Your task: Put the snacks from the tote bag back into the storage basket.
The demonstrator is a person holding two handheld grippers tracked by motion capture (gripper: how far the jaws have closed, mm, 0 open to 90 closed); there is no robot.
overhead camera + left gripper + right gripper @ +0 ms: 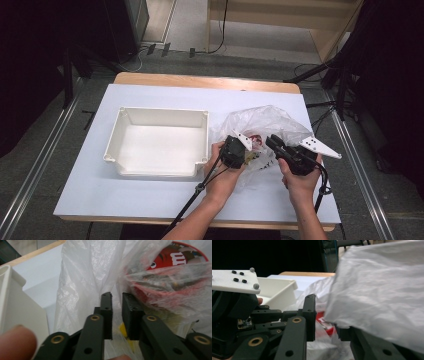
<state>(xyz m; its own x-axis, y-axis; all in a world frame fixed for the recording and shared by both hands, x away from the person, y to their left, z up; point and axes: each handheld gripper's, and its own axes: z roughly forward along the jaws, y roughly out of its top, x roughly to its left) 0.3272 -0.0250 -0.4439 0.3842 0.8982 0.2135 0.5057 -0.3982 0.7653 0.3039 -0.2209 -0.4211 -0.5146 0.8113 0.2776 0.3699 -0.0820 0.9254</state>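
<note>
A crumpled clear plastic bag (265, 120) lies on the white table cover, right of an empty white tray (160, 111). Inside the bag is a red snack packet (257, 140), printed with white letters in the left gripper view (175, 257). My left gripper (249, 151) is at the bag's left edge. Its jaws (117, 298) are nearly together with a fold of bag film (85, 277) running down between them. My right gripper (273, 141) points into the bag mouth from the right. Its jaws (325, 315) stand apart. Bag film (382, 290) drapes over and hides the right-hand jaw.
The tray's wall (15, 302) stands close to the left gripper's left side, and its rim (277, 290) shows behind the other gripper's plate. The table's wooden far edge (207, 80) borders a floor with cables and black stands. Bare cover (125, 195) lies near the front.
</note>
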